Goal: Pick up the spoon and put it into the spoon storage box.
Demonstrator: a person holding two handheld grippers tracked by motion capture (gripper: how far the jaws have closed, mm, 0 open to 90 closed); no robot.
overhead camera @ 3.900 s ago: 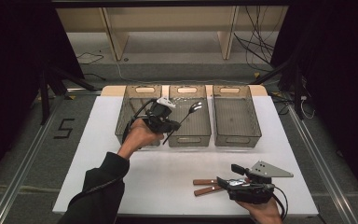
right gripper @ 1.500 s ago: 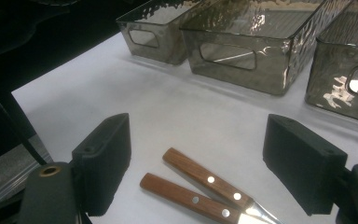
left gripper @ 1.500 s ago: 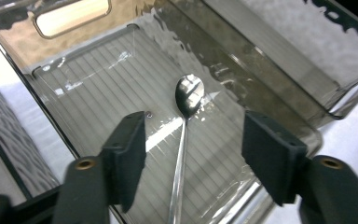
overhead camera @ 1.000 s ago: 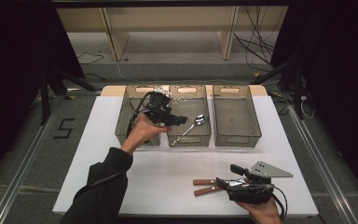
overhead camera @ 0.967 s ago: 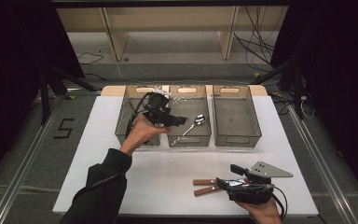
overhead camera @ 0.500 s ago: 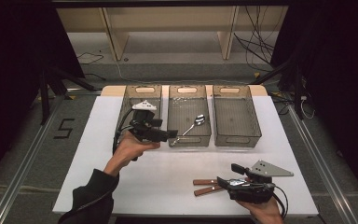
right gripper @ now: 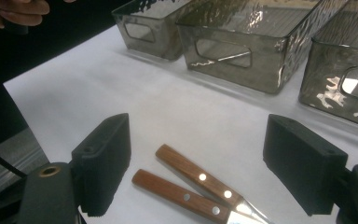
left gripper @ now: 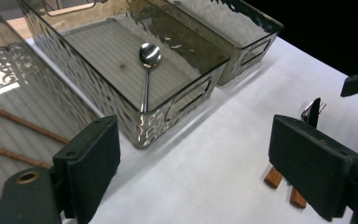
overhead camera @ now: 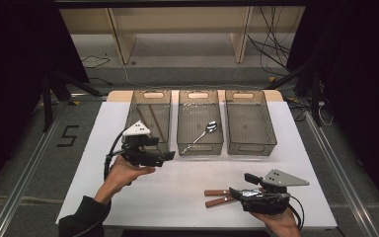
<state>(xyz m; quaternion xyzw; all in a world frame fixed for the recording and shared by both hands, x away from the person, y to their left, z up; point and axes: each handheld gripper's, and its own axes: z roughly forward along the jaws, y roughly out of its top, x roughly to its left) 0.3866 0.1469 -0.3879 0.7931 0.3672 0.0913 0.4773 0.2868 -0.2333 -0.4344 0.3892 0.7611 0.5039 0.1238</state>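
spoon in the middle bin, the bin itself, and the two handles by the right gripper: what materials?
Spoon: polished metal, likely steel; mirror glints on the bowl. Middle bin: smoky translucent plastic, probably; rippled walls show through. Two handles: brown wood with visible grain and pale metal rivets; a shiny metal part follows.

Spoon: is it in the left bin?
No, the spoon lies in the middle bin, its bowl toward the far right corner, in the high view.
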